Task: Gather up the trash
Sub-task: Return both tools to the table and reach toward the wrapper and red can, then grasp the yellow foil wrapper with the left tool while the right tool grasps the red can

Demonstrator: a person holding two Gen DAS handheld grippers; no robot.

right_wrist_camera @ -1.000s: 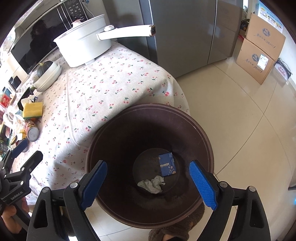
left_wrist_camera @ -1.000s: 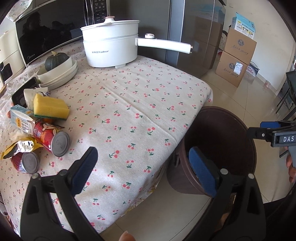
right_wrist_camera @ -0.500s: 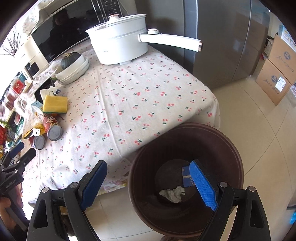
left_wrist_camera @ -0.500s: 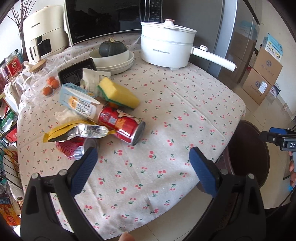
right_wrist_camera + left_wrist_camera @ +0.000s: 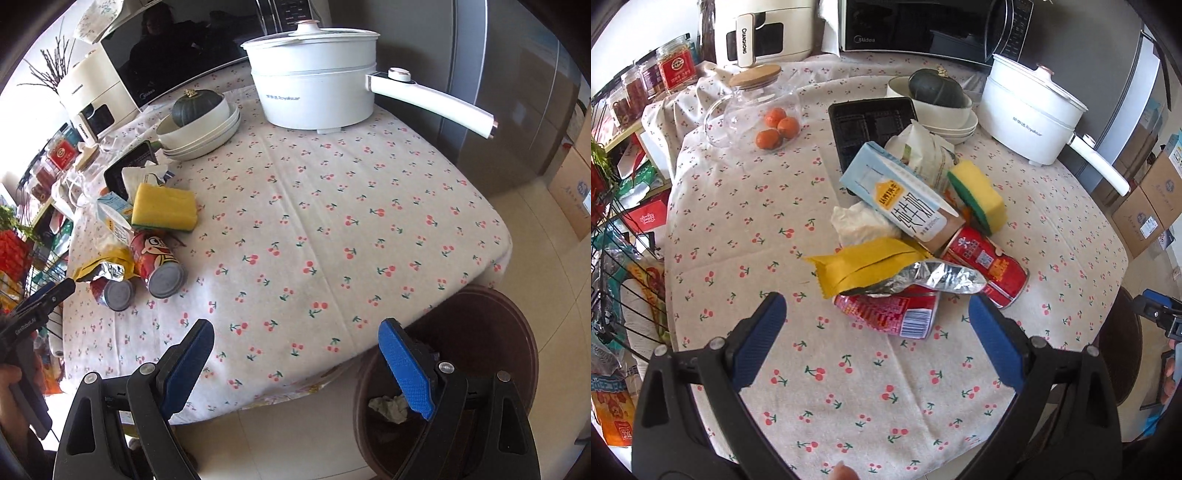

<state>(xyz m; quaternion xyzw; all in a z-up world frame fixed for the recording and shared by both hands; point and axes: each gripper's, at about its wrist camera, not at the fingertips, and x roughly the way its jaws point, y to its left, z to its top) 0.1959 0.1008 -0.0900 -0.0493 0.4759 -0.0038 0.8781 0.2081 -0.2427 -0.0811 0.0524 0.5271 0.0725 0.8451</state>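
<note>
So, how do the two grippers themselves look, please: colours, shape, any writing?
The left gripper and the right gripper match: black plastic frames shaped like clamps, silver rivets at the joints, and two fingers with ribbed blue pads. The left gripper's side carries small white lettering, seen from the right wrist view. No cables or sleeves show.

The tablecloth (image 5: 746, 206) is looking like matt woven cloth with printed cherries. The snack bag (image 5: 886, 269) is showing a crinkled, shiny foil inside and a matt yellow outside. The two red cans (image 5: 147, 269) are having glossy printed walls and dull grey metal ends. The milk carton (image 5: 901, 195) is appearing as smooth coated paper. The sponge (image 5: 164, 206) is looking porous and rough. The pot (image 5: 314, 88) is shining like smooth white plastic or enamel. The jar (image 5: 753, 110) is clear glass with a wooden lid.
</note>
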